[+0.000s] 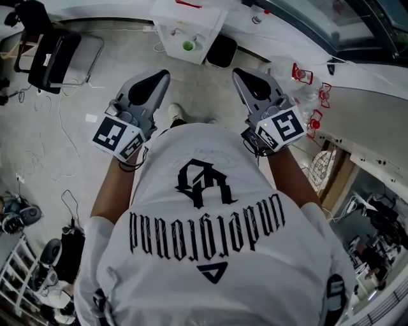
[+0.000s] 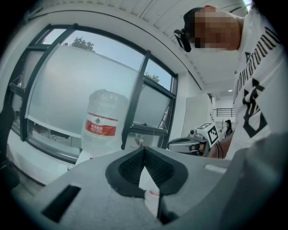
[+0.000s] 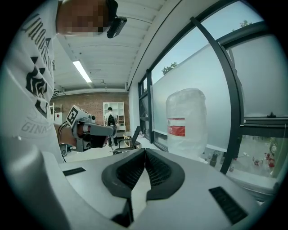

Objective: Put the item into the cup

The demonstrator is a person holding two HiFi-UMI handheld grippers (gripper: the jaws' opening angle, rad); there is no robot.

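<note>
The person's white T-shirt with black lettering is nearest and fills the lower half of the head view. Held up at chest height just beyond it, the left claw and the right claw point forward, well apart from each other. In each gripper view the ribbed black pads are pressed together with nothing between them, so both claws are closed and empty.

Past the claws is pale floor with loose cables. Farther on are a black office chair and a white surface carrying a small green round thing. Farthest, in the gripper views, a large clear water jug with a red label stands by the window.

The likely risks are these:
- A closed claw reaching the item would probably push it away instead of taking it.
- The cables underfoot could catch a step toward the surface.

Neither the item nor the cup can be picked out with certainty. The green thing is too small to tell which of them it is, if either. The surface is cut off by the top edge of the head view. Both gripper views look level toward the window, so nothing to be grasped shows in them.
</note>
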